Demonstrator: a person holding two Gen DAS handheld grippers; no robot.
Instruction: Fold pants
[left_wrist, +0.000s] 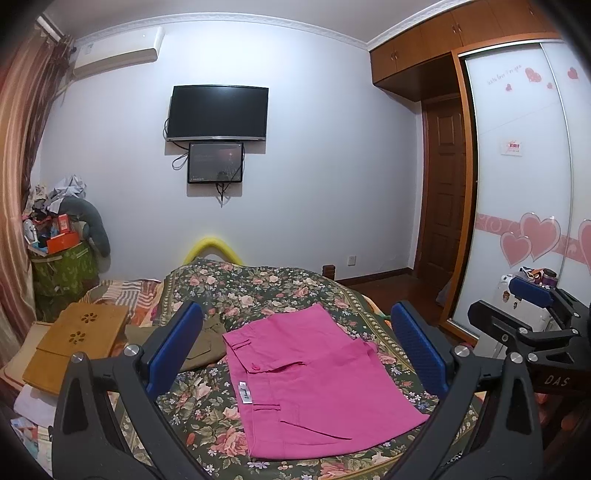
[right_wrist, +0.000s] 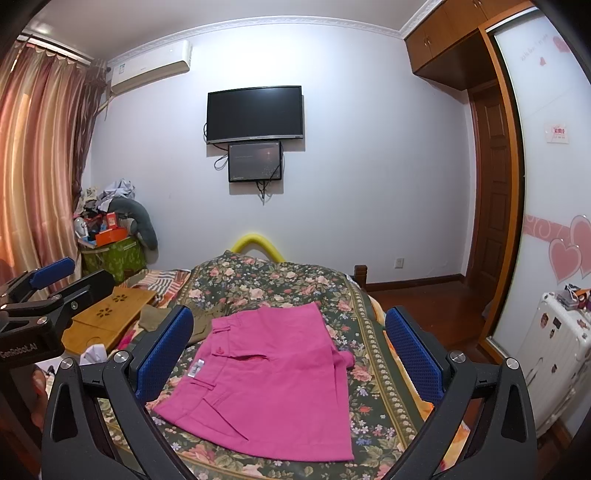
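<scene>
left wrist view: pink pants (left_wrist: 314, 384) lying flat on the flowered bed (left_wrist: 258, 291), already doubled into a compact rectangle, waistband and white label toward 9 o'clock, a small cuff poking out at 3 o'clock. left hand-held gripper (left_wrist: 295, 354) hovering above, spread wide, grasping nothing. right wrist view: same for the right hand-held gripper (right_wrist: 288, 354), released and clear of the cloth. seems near the end of the task, perhaps between folds. next move probably calls for pinching one short edge with both tools, lifting evenly and laying it over the opposite edge, tucking the stray cuff. olive garment (left_wrist: 207, 343) just beside the pants at 9 o'clock, wooden tray (left_wrist: 77, 343) farther out. green basket (left_wrist: 62, 273) at 9 o'clock by the curtain, heaped with boxes and clothes, gray plush (left_wrist: 98, 229) draped over it.
</scene>
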